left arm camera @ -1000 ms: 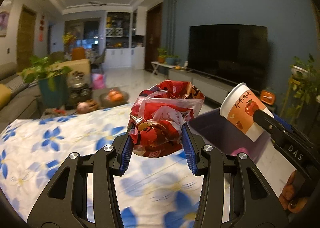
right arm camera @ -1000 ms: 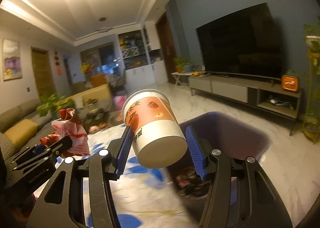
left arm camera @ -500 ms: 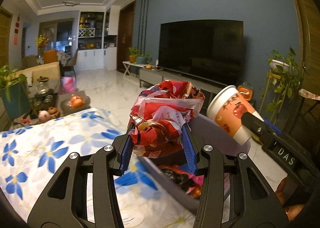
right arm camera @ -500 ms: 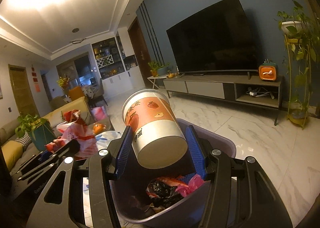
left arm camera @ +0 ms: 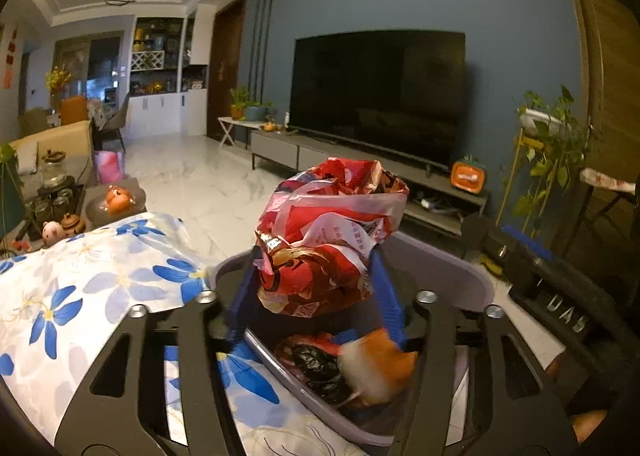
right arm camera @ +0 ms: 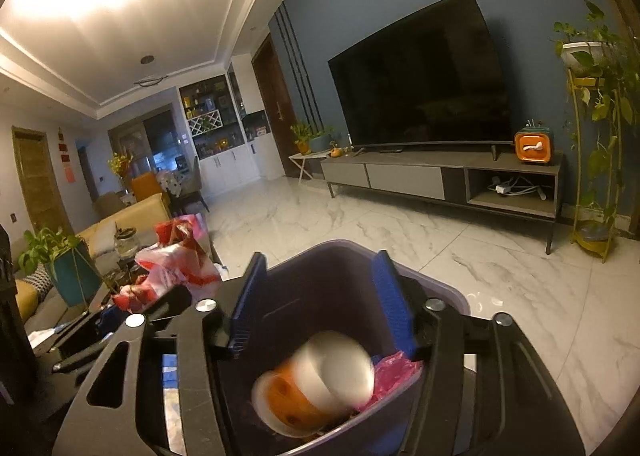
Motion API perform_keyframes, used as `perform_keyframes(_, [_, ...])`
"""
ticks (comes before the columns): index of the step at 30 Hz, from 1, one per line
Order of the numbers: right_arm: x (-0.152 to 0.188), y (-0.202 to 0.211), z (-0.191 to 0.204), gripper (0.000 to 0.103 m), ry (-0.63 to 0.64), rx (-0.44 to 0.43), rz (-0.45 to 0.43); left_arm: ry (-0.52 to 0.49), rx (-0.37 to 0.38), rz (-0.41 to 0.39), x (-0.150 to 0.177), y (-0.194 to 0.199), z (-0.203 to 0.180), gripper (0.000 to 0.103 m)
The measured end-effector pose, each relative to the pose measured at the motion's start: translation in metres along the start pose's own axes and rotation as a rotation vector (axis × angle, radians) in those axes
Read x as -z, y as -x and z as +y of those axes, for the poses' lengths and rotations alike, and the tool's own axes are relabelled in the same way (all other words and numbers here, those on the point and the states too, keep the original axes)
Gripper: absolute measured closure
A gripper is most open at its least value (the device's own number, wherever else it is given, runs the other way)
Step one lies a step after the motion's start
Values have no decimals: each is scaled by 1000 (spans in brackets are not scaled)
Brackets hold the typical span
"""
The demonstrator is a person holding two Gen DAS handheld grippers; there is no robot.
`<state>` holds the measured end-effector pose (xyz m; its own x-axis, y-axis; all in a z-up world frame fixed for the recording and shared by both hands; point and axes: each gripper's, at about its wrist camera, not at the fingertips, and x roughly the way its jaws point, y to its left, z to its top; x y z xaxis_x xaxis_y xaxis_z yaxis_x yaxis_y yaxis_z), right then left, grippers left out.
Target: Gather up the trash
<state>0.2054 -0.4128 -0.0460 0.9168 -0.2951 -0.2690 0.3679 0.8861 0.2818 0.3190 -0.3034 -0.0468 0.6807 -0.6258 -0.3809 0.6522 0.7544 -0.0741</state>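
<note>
Risk: red snack wrapper (left arm camera: 328,232) is crumpled and light; judged likely to cling to one finger pad or drift onto the floral desk cloth (left arm camera: 92,280) on release, since it hangs near the trash bin (left arm camera: 476,284) rim's desk side, not the centre.

Left gripper (left arm camera: 316,292): level, above the bin's near rim, fingers clamped on the wrapper.

Right gripper (right arm camera: 320,296): over the bin mouth, fingers spread, nothing between them. Paper cup (right arm camera: 316,384), motion-blurred, is inside the bin on other rubbish.
</note>
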Motion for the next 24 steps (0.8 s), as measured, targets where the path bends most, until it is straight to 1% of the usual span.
perform_keyframes(1, [0, 2, -2, 37, -5, 9, -4, -4, -2, 5, 1, -1, 0, 34])
perform_keyframes(2, [0, 2, -4, 37, -6, 13, -5, -6, -8, 4, 3, -1, 0, 33])
perform_keyframes(4, [1, 8, -3, 34, 9, 24, -10, -2, -14, 9, 5, 0, 2, 27])
perform_keyframes(7, [1, 18, 5, 24, 46, 39, -18, 10, -37, 7, 8, 9, 6, 21])
perform_keyframes(8, [4, 23, 9, 18, 67, 45, -21, 9, -54, 0, 9, 14, 8, 20])
perform_keyframes(9, [5, 26, 12, 16, 81, 51, -21, 9, -84, -2, 11, 23, 13, 17])
perform_keyframes(10, [7, 30, 17, 14, 103, 60, -19, 9, -97, -1, 12, 27, 15, 16])
perform_keyframes(12, [13, 38, 27, 6, 142, 69, -9, 14, -136, 3, 16, 41, 21, 15])
perform_keyframes(14, [17, 43, 35, 5, 174, 78, -4, 30, -188, 5, 24, 61, 29, 13])
perform_keyframes(18, [29, 60, 61, 5, 246, 76, 10, 82, -255, 6, 36, 96, 41, 7])
perform_keyframes(21, [35, 74, 77, 5, 275, 62, 23, 88, -310, -6, 43, 128, 49, 6])
perform_keyframes(22, [37, 80, 83, 5, 282, 52, 25, 87, -347, -10, 46, 142, 51, 6])
perform_keyframes(24, [41, 93, 91, 5, 289, 42, 27, 87, -379, -19, 50, 162, 54, 6])
